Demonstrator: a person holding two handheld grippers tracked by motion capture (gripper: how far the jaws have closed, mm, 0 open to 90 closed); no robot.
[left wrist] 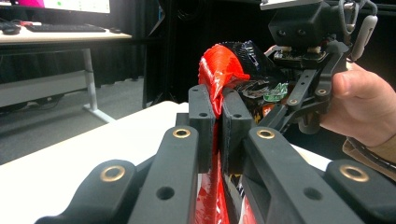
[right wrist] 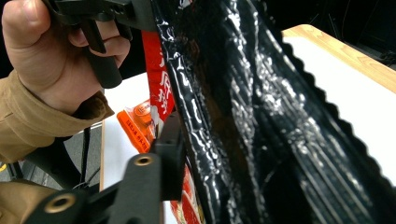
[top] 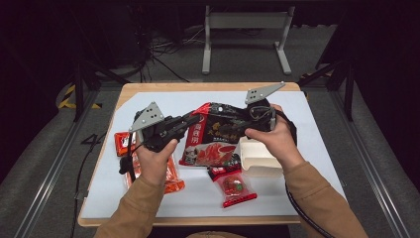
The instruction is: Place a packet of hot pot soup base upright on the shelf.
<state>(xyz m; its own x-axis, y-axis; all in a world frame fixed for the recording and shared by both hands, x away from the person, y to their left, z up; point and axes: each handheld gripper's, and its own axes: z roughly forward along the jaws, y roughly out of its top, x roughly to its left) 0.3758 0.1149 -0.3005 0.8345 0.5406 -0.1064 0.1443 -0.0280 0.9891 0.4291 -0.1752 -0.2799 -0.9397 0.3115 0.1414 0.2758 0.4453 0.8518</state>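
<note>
A glossy black bag [top: 218, 131] with a red edge and red food picture. Orange packets [top: 173, 176], a red packet [top: 234, 188], a cream box [top: 260, 157], a pale blue-white mat [top: 317, 144], tan sleeves [top: 322, 198].

A wooden table [top: 124, 91] carries a white mat [top: 317, 134]. On the mat lie orange snack packets [top: 174, 178], a red packet [top: 233, 188] (candy-like) and a white box [top: 257, 158].

Tan sleeves [top: 317, 193]; black tools with brass rivets [left wrist: 181, 133] and grey triangular plates [top: 147, 116].
</note>
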